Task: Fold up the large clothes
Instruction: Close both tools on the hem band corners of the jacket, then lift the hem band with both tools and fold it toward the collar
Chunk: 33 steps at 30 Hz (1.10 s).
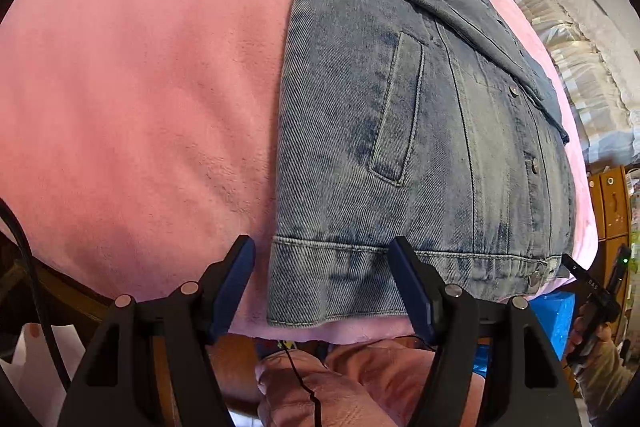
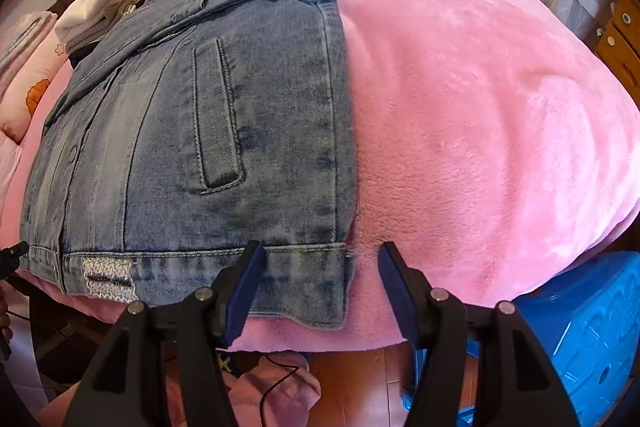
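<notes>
A blue denim jacket (image 1: 400, 131) lies flat on a pink plush bed cover (image 1: 140, 99), front up, sleeves folded in, hem toward me. It also shows in the right wrist view (image 2: 208, 131). My left gripper (image 1: 322, 259) is open, its jaws standing either side of the jacket's left hem corner, just above it. My right gripper (image 2: 320, 263) is open, its jaws standing either side of the jacket's right hem corner. Neither holds anything.
The pink bed cover (image 2: 480, 107) spreads wide to the right. Folded pale clothes (image 2: 108, 3) lie beyond the collar. A blue plastic stool (image 2: 580, 331) stands on the wooden floor at the bed's near edge. Wooden drawers (image 1: 612, 203) stand on the right.
</notes>
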Tool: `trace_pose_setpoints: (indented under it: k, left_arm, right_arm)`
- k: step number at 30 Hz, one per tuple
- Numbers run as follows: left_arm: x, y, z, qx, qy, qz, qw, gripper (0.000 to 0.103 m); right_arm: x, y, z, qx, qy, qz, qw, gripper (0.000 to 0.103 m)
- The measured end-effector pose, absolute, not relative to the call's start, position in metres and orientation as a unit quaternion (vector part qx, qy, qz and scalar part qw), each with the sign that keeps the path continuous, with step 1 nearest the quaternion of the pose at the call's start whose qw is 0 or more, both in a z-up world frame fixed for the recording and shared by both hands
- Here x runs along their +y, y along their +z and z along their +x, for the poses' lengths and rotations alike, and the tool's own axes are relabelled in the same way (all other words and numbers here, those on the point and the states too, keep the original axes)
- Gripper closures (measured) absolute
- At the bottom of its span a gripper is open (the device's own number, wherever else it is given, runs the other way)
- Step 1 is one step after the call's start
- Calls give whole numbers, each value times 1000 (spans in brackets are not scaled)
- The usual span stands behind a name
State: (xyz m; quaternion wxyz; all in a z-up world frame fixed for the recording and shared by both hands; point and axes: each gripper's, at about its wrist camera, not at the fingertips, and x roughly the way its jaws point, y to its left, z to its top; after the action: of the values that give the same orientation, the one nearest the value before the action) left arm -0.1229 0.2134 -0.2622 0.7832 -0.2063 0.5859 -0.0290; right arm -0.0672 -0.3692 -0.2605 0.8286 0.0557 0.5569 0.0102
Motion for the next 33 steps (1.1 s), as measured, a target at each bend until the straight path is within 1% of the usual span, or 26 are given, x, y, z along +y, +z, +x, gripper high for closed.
trace_pose_setpoints:
  k: [4,6,8,12,14,15,16,17,18,19,20,21,23,26,29,33]
  left_arm:
    - [209,-265,-124,597,-49,-200,776,35]
    - [207,-266,-121,599,-53,-194,775,35]
    - [207,-271,-114,603,-55,-198,771,35]
    - [205,-274,-108,608,-57,-198,766,34]
    - [201,-273,-102,612,-51,-202,763,42]
    - [200,-272,-100,614,-45,-202,762,53]
    - [197,-270,-99,615,-36,-201,762,66]
    - [195,-269,-96,620,-28,-205,757,69]
    - [195,-268,-94,625,-21,-210,752,76]
    - [194,-266,-93,626,-14,-212,750,88]
    - [194,-264,-90,631,-5,-214,746,89]
    - [193,-263,-89,634,-1,-214,743,90]
    - [188,-258,-86,642,7,-198,740,91]
    - [180,-248,-80,651,26,-192,734,92]
    - [175,-226,-72,645,33,-225,729,93]
    - [172,-187,-53,626,33,-298,720,93]
  right_arm:
    - [-371,-258,-68,552,4,41,833,29]
    - [-371,-258,-68,551,8,31,834,28]
    - [-371,-260,-67,551,9,27,834,25]
    - [-380,-266,-64,558,19,60,828,23]
    - [-383,-267,-63,561,20,74,824,24]
    - [-384,-267,-63,564,22,80,822,24]
    - [-384,-268,-63,568,28,88,818,29]
    - [-384,-268,-62,572,38,96,814,38]
    - [-383,-267,-60,577,49,102,809,44]
    - [-381,-266,-58,582,63,107,804,58]
    - [-378,-265,-55,587,67,101,800,65]
    - [-375,-264,-54,593,65,89,798,65]
    - [-369,-259,-50,601,69,69,794,73]
    - [-358,-246,-46,610,66,42,789,81]
    - [-354,-225,-42,609,69,40,789,85]
    - [-349,-178,-28,591,90,65,799,87]
